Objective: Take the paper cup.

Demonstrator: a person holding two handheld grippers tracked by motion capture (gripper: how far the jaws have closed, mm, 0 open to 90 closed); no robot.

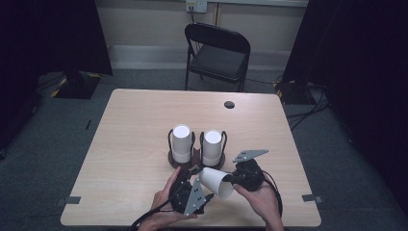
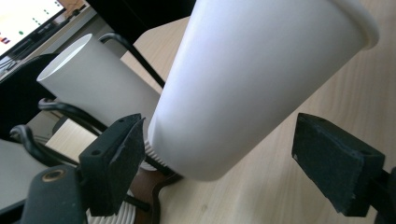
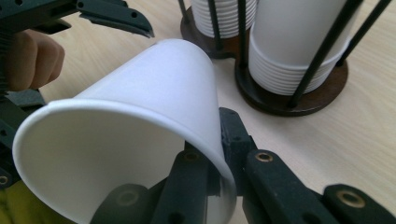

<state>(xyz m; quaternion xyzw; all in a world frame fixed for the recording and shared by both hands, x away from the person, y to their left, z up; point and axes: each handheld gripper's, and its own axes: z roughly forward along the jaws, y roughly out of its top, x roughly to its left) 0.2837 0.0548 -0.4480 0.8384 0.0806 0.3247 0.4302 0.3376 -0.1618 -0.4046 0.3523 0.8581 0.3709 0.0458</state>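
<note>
— Near the table's (image 1: 120, 144) front edge: right gripper (image 1: 230, 179) clamped on the rim of a cup (image 1: 216, 182), one jaw inside the mouth, one outside.
— And the cup?
— Tipped on its side above the table, base toward the left gripper (image 1: 193, 179).
— Left gripper?
— Open wide, a jaw on either side of the cup's base, one close beside it, the other well apart.
— Farther back?
— Two holders (image 1: 182, 161), side by side, each with a stack of cups (image 1: 181, 142). Beyond the table, a chair (image 1: 217, 55).
</note>
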